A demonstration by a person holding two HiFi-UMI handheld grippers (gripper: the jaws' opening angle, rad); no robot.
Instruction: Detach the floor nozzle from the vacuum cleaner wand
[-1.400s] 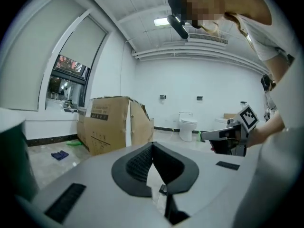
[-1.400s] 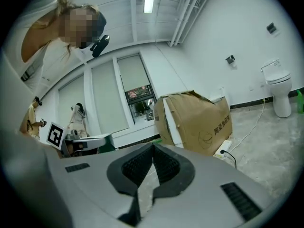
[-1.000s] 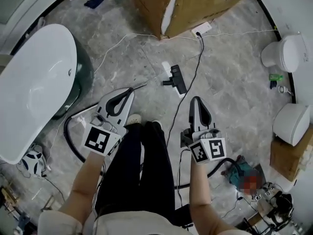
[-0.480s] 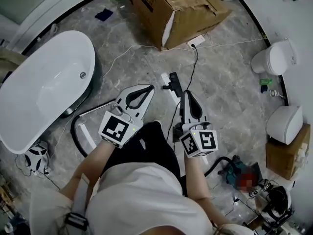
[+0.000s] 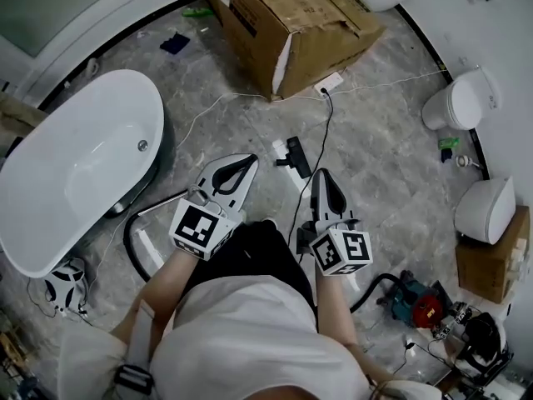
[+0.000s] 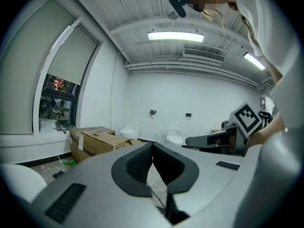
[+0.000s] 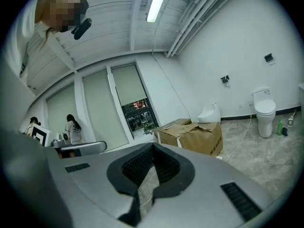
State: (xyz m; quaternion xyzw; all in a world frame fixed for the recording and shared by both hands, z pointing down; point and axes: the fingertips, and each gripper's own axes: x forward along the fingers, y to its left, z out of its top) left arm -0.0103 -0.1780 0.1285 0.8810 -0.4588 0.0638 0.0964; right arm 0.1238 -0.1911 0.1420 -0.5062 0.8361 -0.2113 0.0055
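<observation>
A small black floor nozzle (image 5: pixel 296 157) lies flat on the grey marbled floor (image 5: pixel 375 165). It is just ahead of the two tools and touches neither, and a black cord (image 5: pixel 323 127) runs past it. The left tool (image 5: pixel 248 163) and right tool (image 5: pixel 321 176) are both closed and empty (the jaws meet at their tips). The room is a bathroom showroom with one white bathtub (image 5: pixel 75 173), one torn cardboard box (image 5: pixel 291 23), three white toilet-like fixtures (image 5: pixel 454 102) at the room's edge and one teal-and-red machine (image 5: pixel 416 302).
</observation>
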